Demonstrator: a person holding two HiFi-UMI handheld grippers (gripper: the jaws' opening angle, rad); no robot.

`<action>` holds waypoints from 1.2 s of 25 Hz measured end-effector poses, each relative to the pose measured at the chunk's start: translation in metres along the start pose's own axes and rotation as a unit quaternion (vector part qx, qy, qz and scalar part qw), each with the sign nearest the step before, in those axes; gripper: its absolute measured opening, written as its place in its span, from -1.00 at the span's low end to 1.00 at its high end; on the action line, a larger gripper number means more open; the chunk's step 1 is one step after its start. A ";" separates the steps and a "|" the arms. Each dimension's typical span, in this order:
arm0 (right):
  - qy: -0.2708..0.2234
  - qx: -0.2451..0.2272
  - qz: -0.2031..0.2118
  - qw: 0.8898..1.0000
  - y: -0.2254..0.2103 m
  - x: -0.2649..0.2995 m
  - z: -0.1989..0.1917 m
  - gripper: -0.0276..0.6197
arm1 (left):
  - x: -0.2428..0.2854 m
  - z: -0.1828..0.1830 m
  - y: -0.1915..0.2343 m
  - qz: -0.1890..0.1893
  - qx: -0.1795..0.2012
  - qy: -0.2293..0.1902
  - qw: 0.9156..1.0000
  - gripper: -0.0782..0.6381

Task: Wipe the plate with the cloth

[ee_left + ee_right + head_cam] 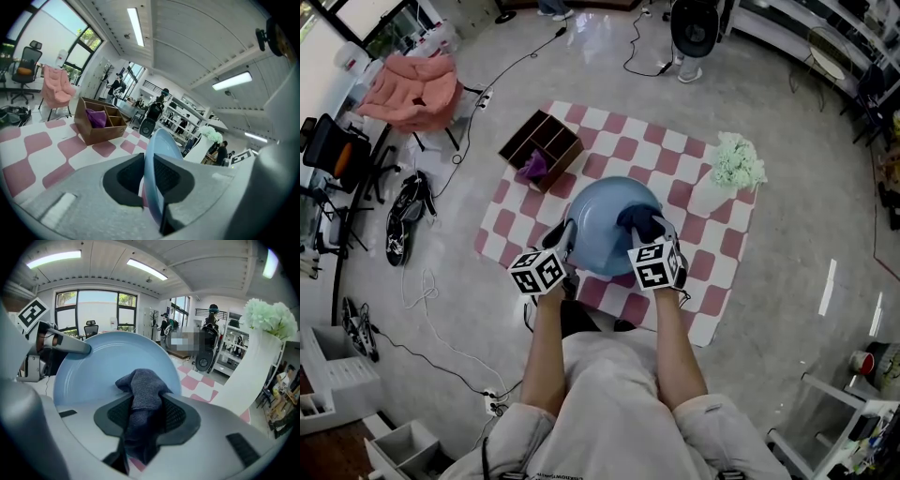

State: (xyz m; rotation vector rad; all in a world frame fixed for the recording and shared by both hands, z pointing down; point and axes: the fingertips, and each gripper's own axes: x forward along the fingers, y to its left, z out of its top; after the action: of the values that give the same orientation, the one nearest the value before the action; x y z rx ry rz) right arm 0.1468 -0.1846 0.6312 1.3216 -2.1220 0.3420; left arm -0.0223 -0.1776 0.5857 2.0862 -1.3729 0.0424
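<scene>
In the head view, I see the round, glossy pale-blue plate (605, 211) held over the pink-and-white checked mat (717, 225) on the floor. My left gripper (566, 236) is at its left rim. My right gripper (656, 231) presses a dark blue-grey knitted cloth (639, 221) against its face. In the left gripper view, the thin smooth rim sits clamped between the ribbed black pads (129, 178). In the right gripper view, the jaws pinch the bunched, coarse-weave cloth, which touches the plate's shallow bowl.
</scene>
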 end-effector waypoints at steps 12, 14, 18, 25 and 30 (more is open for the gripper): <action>0.028 -0.047 0.081 0.995 0.072 -0.004 -0.022 -0.45 | -0.011 -0.035 0.021 0.080 -0.108 -0.013 0.991 -0.68; 0.033 -0.046 0.094 0.994 0.082 -0.004 -0.025 -0.45 | -0.014 -0.045 0.025 0.093 -0.121 -0.008 0.988 -0.69; 0.036 -0.024 0.129 0.991 0.108 -0.001 -0.031 -0.45 | -0.027 -0.064 0.038 0.118 -0.143 0.002 0.983 -0.69; 0.022 0.051 0.185 0.981 0.129 -0.003 -0.030 -0.45 | -0.041 -0.094 0.062 0.161 -0.152 0.035 0.975 -0.69; 0.012 0.048 0.149 0.988 0.114 -0.007 -0.029 -0.45 | -0.041 -0.105 0.067 0.175 -0.050 0.095 0.979 -0.58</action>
State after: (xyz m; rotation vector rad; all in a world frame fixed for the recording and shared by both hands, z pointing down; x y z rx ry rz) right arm 0.0592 -0.1107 0.6605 1.0426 -2.3098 0.5855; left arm -0.0648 -0.1072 0.6878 1.6896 -1.5716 0.3049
